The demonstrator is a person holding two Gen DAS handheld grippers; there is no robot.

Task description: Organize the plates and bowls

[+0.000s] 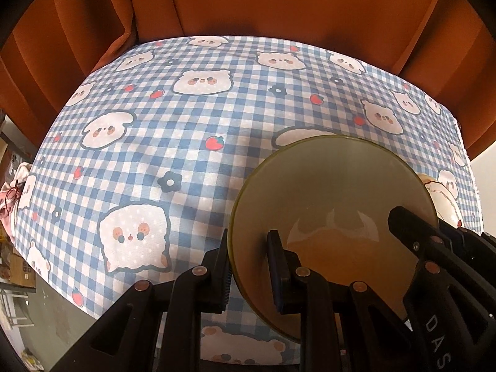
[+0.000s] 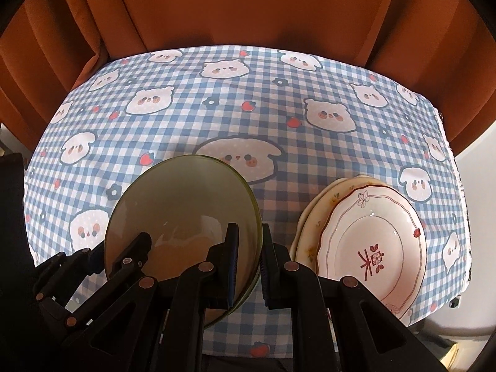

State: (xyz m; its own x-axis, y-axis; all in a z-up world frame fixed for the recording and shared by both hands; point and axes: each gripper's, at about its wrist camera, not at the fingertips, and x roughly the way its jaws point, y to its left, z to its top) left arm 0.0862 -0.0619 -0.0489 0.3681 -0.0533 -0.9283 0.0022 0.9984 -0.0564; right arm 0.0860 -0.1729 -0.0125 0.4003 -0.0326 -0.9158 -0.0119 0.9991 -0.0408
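A: Status on the round olive-green glazed bowl (image 1: 334,204)?

B: I have both on it. Left hand-held gripper (image 1: 248,266) is clenched on its left rim wall, one finger inside, one outside. Right hand-held gripper (image 2: 250,257) is clamped on the opposite rim the same way.

A: Where is it?

B: Over the blue-and-white checked bear-print cloth on the worktop (image 2: 217,117), tilted; I can't tell whether it touches. Just right of it: a stack of cream scalloped plates (image 2: 372,248), top one with red lettering.
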